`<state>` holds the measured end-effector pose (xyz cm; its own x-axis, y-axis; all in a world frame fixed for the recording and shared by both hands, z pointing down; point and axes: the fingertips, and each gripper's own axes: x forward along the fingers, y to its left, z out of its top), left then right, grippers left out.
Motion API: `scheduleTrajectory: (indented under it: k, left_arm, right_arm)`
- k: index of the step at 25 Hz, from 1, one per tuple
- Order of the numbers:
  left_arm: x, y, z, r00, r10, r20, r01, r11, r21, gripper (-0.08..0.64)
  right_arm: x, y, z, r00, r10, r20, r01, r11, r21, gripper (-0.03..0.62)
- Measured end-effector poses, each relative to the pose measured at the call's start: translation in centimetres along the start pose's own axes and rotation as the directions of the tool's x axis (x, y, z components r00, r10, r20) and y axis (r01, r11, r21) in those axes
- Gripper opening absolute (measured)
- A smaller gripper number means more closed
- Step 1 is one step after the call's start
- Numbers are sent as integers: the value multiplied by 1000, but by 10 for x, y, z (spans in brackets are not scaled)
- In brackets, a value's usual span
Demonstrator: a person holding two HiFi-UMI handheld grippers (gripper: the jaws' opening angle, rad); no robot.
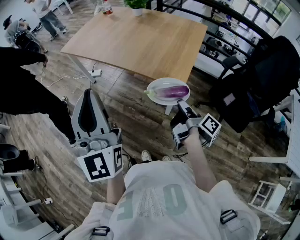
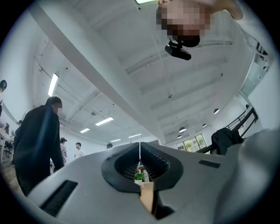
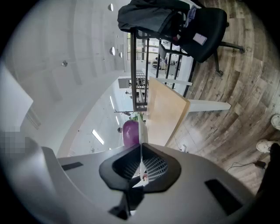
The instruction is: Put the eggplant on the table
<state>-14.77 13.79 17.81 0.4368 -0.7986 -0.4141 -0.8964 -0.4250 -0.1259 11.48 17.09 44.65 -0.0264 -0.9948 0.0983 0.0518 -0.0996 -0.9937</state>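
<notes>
Far right of you: black office chair (image 1: pixel 234 101) draped with a dark jacket (image 1: pixel 274 65). On your left: bystander in black (image 1: pixel 26 93). Power strip (image 1: pixel 96 73) lies on the plank floor (image 1: pixel 136 122). Potted plant (image 1: pixel 137 6) far, centre.

The light wooden table (image 1: pixel 140 40) stands on a plank floor (image 1: pixel 136 122) and carries two things at its far edge: a potted plant (image 1: pixel 136 6) and a small container (image 1: pixel 107 8). A white power strip (image 1: pixel 96 73) lies on the floor by the table's left leg.
</notes>
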Motion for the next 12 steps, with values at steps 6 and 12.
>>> scheduleTrajectory:
  k: [6,12]
  left_arm:
    - [2,1,0,1000,-5,9,5,1000,-6,12]
    - [4,4,-1,1000,-13,4,13,1000,-13,12]
  right_arm:
    - [0,-5,2,1000,-13,10,13,1000,-3,25]
    - [-1,-3,2,1000,-13,24,13,1000,-3,25]
